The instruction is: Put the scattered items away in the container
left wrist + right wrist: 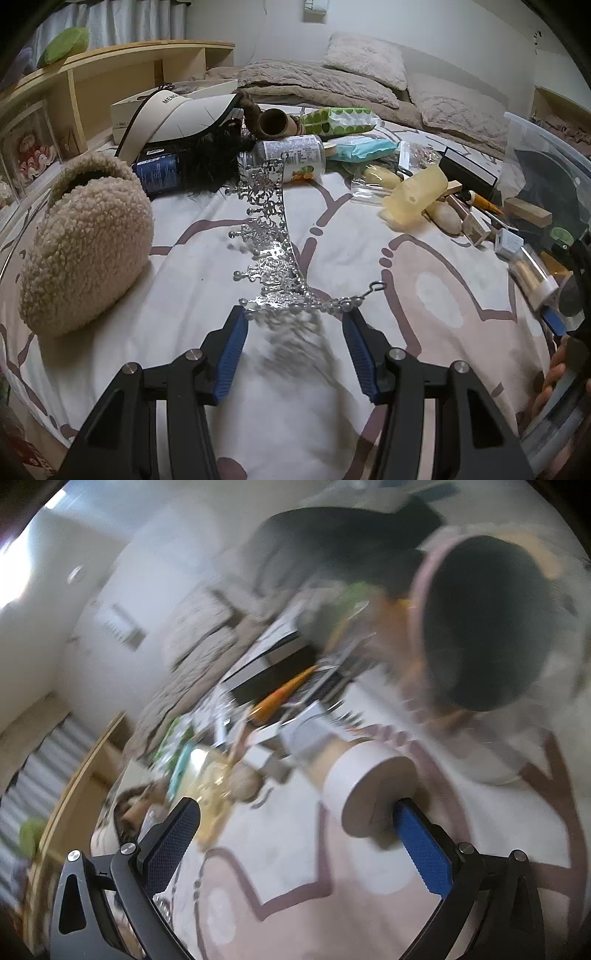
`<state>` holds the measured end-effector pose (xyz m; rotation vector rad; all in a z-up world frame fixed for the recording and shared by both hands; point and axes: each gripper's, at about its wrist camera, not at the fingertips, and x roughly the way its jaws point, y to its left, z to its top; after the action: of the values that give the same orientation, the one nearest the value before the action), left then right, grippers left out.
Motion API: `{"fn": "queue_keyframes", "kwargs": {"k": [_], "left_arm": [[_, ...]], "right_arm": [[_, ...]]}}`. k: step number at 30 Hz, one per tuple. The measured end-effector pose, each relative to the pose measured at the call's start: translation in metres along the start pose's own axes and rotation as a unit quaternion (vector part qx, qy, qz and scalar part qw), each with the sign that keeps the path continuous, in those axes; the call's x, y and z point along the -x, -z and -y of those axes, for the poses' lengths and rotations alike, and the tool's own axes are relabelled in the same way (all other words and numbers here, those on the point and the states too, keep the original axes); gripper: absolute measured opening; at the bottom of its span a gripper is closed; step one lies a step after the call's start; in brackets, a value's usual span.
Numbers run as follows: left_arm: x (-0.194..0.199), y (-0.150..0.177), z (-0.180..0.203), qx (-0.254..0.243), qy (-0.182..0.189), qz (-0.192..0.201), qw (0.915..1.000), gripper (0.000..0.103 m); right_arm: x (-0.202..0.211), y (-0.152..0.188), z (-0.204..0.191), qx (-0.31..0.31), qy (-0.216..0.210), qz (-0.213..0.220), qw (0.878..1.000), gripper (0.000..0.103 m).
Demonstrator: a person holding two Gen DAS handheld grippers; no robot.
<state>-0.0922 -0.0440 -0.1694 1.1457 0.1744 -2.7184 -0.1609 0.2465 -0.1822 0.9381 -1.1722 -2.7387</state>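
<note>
A silver tiara [271, 236] hangs above the patterned bed sheet [436, 295] and throws a shadow on it. My left gripper [293, 319] is shut on its near end, the band spanning both blue fingertips. The clear plastic container [546, 158] stands at the right with dark items inside; in the blurred right wrist view the container [554, 716] fills the upper right. My right gripper [295, 834] has its jaws wide apart. A clear tube with a white cap [365, 786] lies against its right pad only. In the left wrist view that tube [535, 280] lies by the container.
A fluffy beige bag [85, 243] sits left. Behind the tiara lie a white visor [177, 110], a blue can [159, 170] and a labelled bottle [291, 155]. A yellow piece [413, 195], small boxes and packets crowd the right. Pillows [365, 59] are at the back.
</note>
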Motion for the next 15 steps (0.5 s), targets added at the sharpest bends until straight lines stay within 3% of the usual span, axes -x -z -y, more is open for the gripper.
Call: {"fn": "queue_keyframes", "kwargs": {"k": [5, 10, 13, 15], "left_arm": [[0.001, 0.0, 0.001, 0.001, 0.007, 0.001, 1.0, 0.053], [0.001, 0.0, 0.0, 0.004, 0.005, 0.001, 1.0, 0.053], [0.001, 0.0, -0.002, 0.007, 0.005, 0.001, 1.0, 0.053], [0.001, 0.001, -0.003, 0.007, 0.007, 0.0, 1.0, 0.053]], "right_arm": [[-0.003, 0.008, -0.024, 0.047, -0.048, -0.029, 0.997, 0.103], [0.0, 0.026, -0.051, 0.151, -0.071, -0.058, 0.984, 0.103], [0.003, 0.036, -0.066, 0.224, -0.029, -0.053, 0.973, 0.103], [0.005, 0.041, -0.075, 0.286, 0.046, -0.034, 0.957, 0.103]]}}
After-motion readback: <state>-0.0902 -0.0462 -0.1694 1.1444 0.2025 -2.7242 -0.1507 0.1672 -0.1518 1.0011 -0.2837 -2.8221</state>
